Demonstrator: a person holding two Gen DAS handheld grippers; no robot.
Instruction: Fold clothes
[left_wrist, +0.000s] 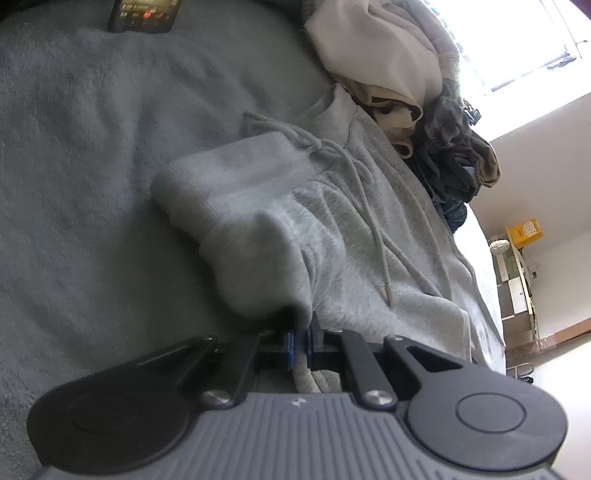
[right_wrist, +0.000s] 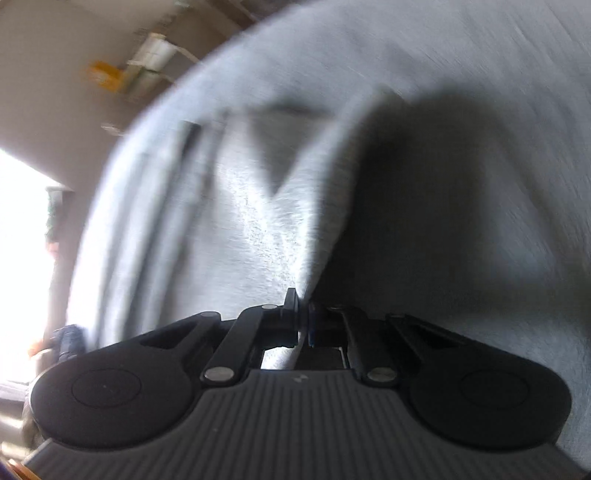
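Grey blanket (left_wrist: 92, 155); hoodie (left_wrist: 369, 229); clothes pile (left_wrist: 406, 74)

Light grey hoodie (left_wrist: 369, 229) with grey drawstrings (left_wrist: 373, 221); grey-blue blanket (left_wrist: 92, 166); cream garment (left_wrist: 373, 48); dark plaid clothing (left_wrist: 448, 147).

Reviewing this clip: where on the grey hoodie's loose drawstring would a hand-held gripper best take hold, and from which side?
Probably near the tipped end of the drawstring, where the cord lies straight and alone on the flat front of the grey hoodie. Come from above, jaws across the cord. Higher up, by the neck, the cords twist together, so a clean pinch looks harder.
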